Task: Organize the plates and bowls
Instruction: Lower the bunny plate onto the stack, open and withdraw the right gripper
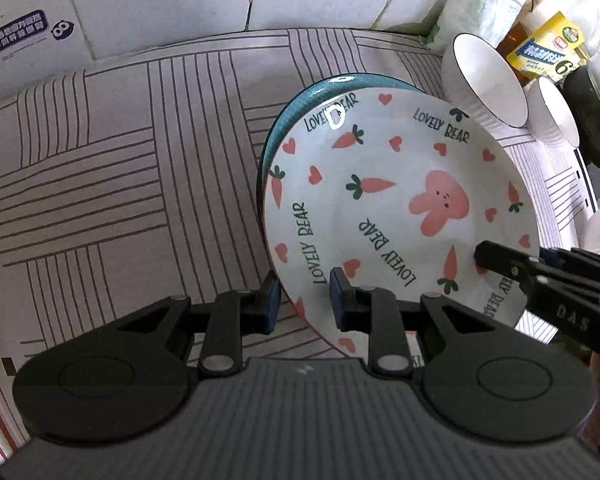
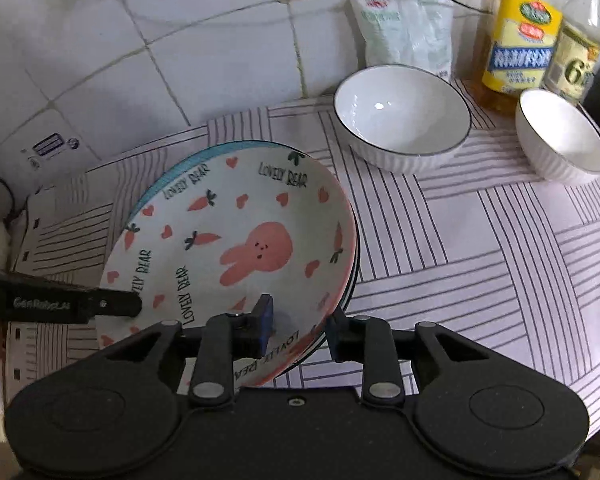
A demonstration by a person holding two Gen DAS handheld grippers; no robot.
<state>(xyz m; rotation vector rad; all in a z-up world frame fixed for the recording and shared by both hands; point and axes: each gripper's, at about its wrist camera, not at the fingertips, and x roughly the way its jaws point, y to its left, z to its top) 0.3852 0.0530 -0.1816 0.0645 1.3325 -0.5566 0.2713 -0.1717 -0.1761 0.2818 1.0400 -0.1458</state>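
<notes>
A white plate with a pink rabbit and carrots (image 1: 396,208) (image 2: 236,252) lies on top of a teal plate (image 1: 320,88) (image 2: 156,188) on the striped mat. My left gripper (image 1: 304,304) straddles the plate's near-left rim, one finger under and one over, jaws apart with a gap. My right gripper (image 2: 298,324) straddles the near-right rim the same way, also with a gap. Each gripper shows in the other's view, the right one (image 1: 500,264) and the left one (image 2: 116,304). Two white ribbed bowls (image 2: 402,116) (image 2: 560,136) stand behind.
Oil and vinegar bottles (image 2: 516,40) and a white bag (image 2: 404,28) stand against the tiled wall at the back right. A cardboard box (image 1: 24,28) is at the far left. A dark pan (image 1: 592,120) sits at the right edge.
</notes>
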